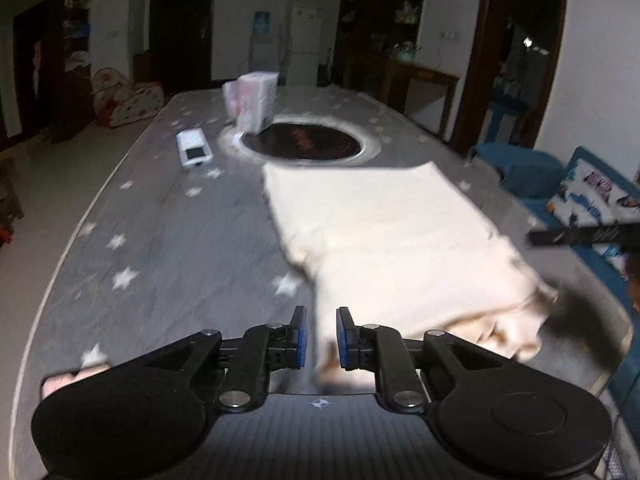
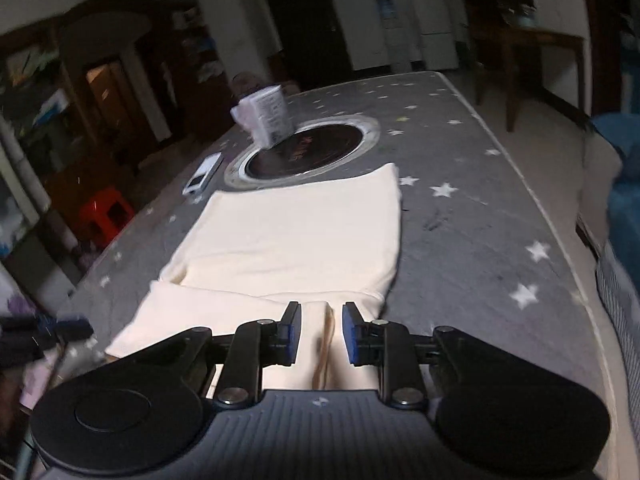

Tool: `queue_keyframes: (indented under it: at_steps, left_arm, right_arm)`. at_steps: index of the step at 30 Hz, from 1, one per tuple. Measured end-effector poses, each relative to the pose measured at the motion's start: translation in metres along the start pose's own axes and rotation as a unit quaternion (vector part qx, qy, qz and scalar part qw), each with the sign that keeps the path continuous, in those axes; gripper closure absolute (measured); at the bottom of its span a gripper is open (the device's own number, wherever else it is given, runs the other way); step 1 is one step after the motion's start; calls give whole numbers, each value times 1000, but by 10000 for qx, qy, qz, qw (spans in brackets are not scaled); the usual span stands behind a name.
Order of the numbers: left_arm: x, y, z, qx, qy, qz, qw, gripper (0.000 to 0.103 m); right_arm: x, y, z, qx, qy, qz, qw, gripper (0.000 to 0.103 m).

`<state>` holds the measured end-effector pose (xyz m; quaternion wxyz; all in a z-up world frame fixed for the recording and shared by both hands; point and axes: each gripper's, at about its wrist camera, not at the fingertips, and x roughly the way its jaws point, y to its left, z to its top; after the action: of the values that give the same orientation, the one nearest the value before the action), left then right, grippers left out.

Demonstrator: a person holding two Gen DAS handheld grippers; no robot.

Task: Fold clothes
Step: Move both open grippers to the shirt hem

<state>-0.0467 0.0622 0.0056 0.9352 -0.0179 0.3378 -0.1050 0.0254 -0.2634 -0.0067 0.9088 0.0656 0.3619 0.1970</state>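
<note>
Cream garment (image 2: 304, 236) fills mid-frame on the starred table (image 2: 472, 232) — its near edge lies between both the left gripper (image 1: 320, 338) and right gripper (image 2: 321, 334), jaws slightly apart, not clamping.

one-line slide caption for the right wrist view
Right gripper open over the near edge of a cream garment spread on a star-patterned table.

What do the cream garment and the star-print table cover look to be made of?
Cream garment: soft matte fabric, likely cotton knit; it lies limp with soft creases. Star-print table cover: looks like smooth printed cloth or vinyl, lying flat; the blur leaves that open.
</note>
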Motion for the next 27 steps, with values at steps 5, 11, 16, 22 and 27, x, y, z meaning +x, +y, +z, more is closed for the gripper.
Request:
queue_keyframes:
  at_steps: [5, 11, 16, 22, 27]
  left_arm:
    - [27, -12, 18, 15, 12, -368, 9993, 86]
    - [67, -21, 31, 63, 79, -549, 9984, 86]
    - [91, -10, 28, -30, 335, -284, 9990, 87]
    - [76, -9, 28, -44, 236, -490, 9985, 85]
    - [51, -23, 15, 348, 164, -910, 9951, 77]
  right_arm:
    - [21, 17, 0, -691, 112, -141, 9975, 85]
    - [34, 30, 3, -1362, 298, -311, 9897, 86]
    - [39, 25, 3, -1604, 439, -449, 9851, 86]
    - [15, 38, 7, -1903, 353, 78, 9811, 86]
    - [10, 48, -10, -2269, 648, 299, 9713, 86]
